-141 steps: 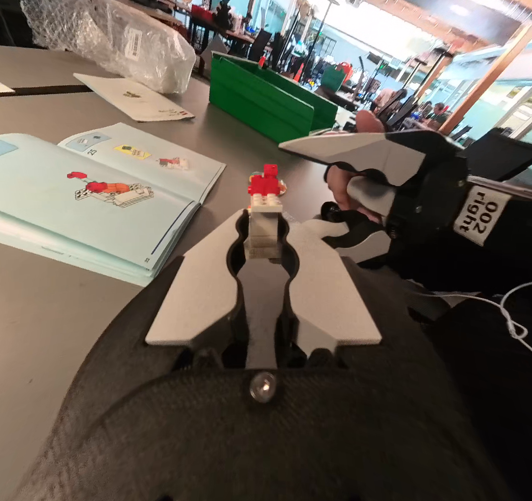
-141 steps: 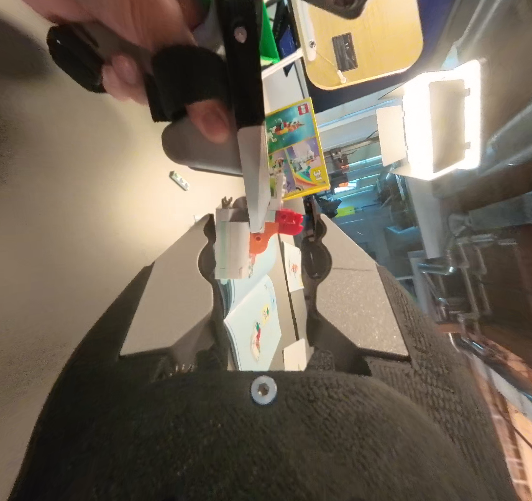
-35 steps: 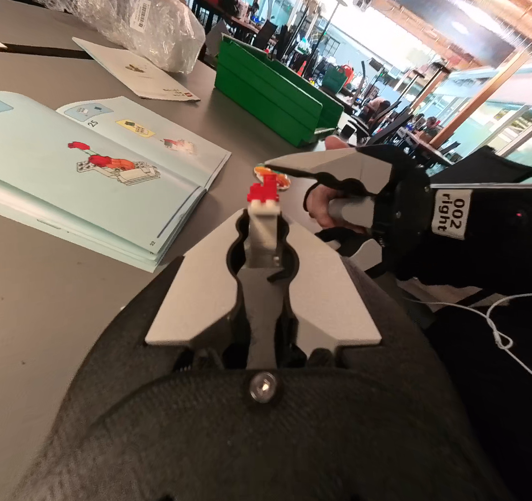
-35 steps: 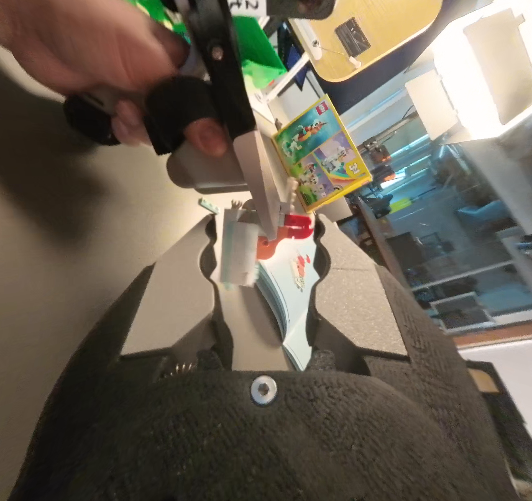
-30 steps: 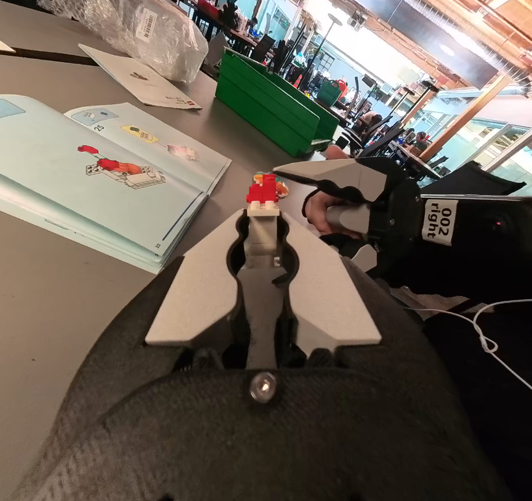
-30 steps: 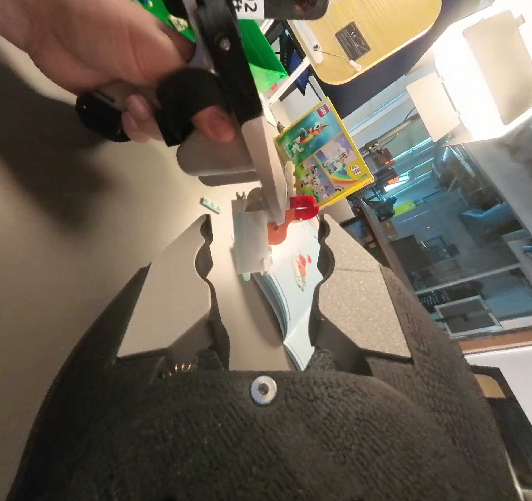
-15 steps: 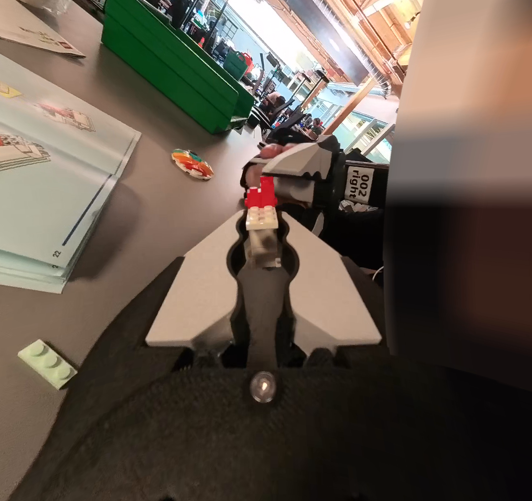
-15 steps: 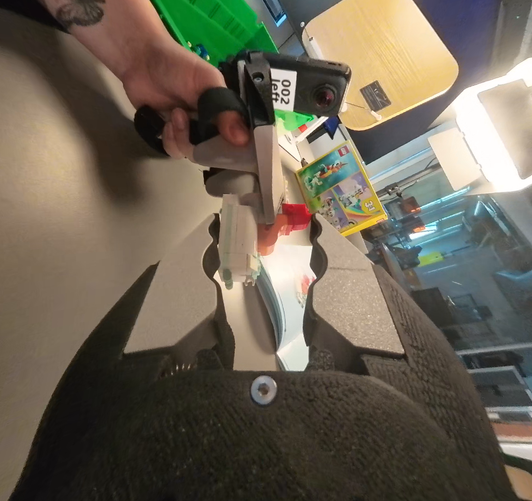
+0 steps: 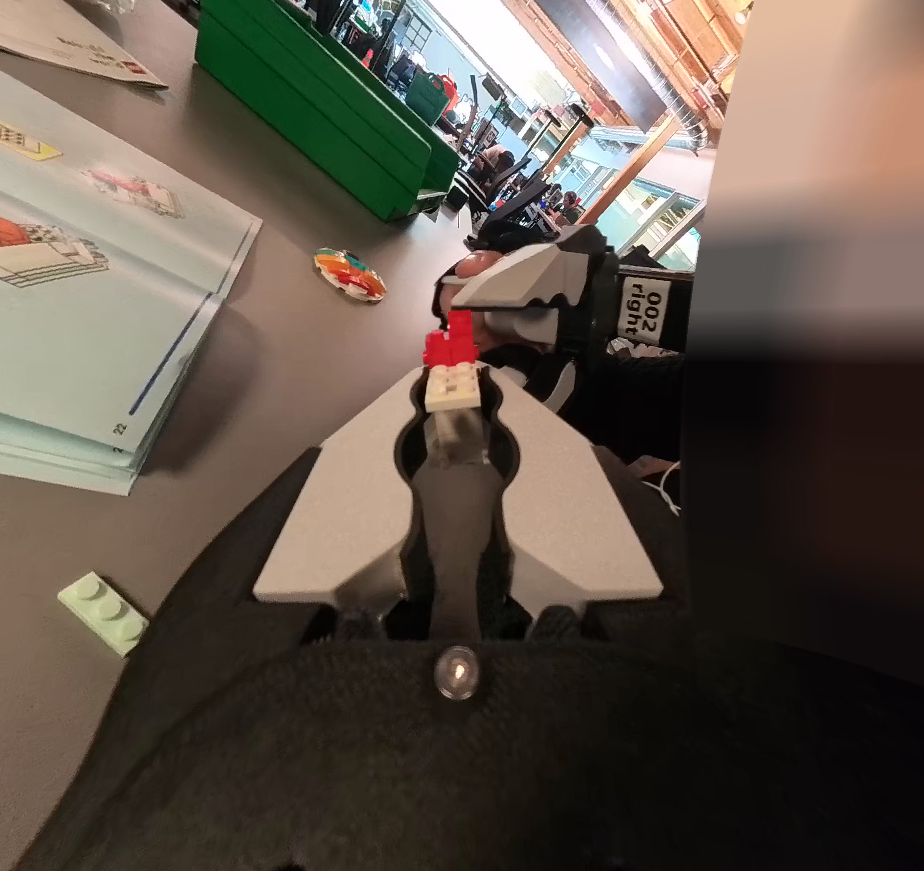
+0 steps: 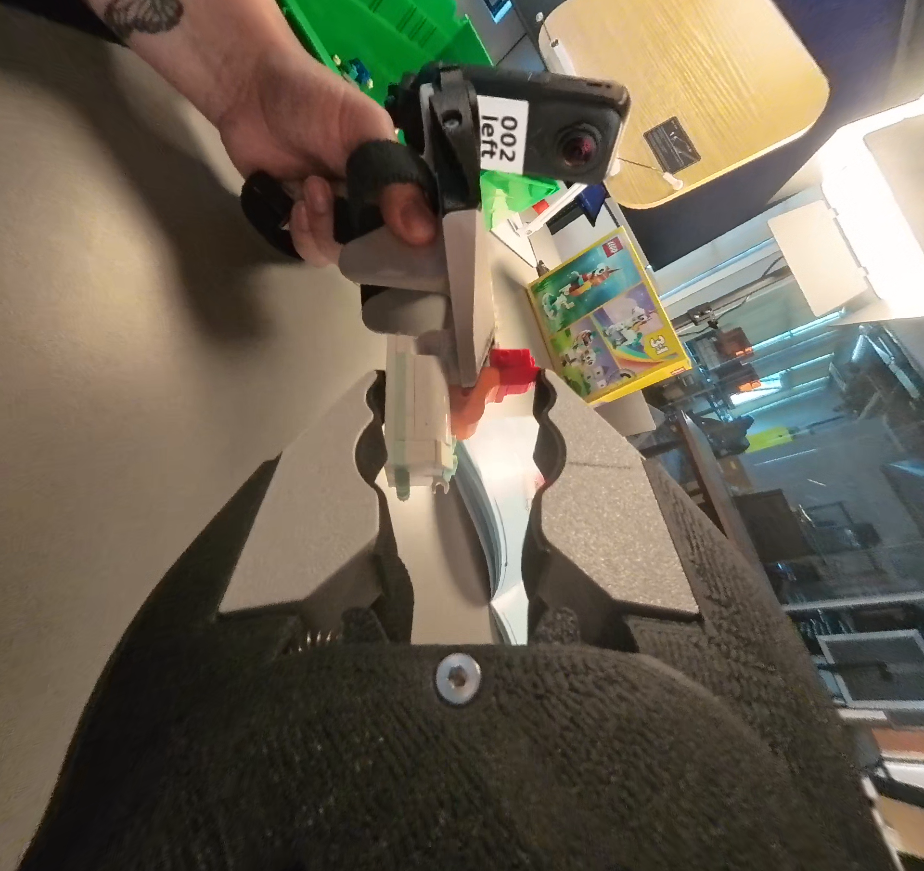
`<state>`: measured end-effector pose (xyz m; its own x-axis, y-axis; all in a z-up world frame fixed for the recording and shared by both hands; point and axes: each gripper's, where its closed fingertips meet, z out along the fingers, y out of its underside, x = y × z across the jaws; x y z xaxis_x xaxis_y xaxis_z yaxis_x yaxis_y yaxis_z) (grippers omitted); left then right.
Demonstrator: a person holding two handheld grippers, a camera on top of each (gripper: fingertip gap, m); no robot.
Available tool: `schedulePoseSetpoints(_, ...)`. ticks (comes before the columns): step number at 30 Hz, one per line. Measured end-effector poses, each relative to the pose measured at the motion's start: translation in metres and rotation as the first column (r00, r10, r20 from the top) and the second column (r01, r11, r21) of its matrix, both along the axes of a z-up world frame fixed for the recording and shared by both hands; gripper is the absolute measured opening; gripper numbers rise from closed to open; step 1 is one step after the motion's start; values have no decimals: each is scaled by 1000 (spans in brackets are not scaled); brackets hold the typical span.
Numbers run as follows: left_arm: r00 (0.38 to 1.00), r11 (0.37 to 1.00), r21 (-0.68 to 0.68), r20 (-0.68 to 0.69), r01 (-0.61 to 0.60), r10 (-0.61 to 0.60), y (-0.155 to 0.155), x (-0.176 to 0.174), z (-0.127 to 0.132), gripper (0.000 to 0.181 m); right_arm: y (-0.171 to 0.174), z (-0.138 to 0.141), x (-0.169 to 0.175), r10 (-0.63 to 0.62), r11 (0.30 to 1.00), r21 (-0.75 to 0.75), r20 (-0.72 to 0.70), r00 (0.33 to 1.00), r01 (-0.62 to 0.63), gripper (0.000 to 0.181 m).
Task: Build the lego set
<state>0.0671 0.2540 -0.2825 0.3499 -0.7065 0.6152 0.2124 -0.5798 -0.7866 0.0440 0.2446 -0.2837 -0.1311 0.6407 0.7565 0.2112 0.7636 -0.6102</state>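
**Currently held: partial lego build, at risk of slipping**

Item: white lego build (image 9: pixel 452 392) with red piece (image 9: pixel 450 346) on top, off the counter (image 9: pixel 300 336), pinched narrow in your left hand-held gripper (image 9: pixel 454 399).
Right hand-held gripper (image 10: pixel 457 392): spread wide around the build, gripping nothing.
Risks: closing the right jaws on the red and orange pieces (image 10: pixel 467 404) likely pops them off; pushing sideways may twist the build from the left grip.
Loose: pale green plate (image 9: pixel 104 612) on the counter.
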Motion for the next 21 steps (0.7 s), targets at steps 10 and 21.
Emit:
schedulePoseSetpoints(10,1000,999,-40,-22,15,-16,-1,3,-7,18,0,-8,-1,-5,1000,6,56,998,5,69)
schedulePoseSetpoints(21,989,999,38,-149,0,6,-3,4,-10,18,-1,-12,2,-16,995,97,103,995,6,63)
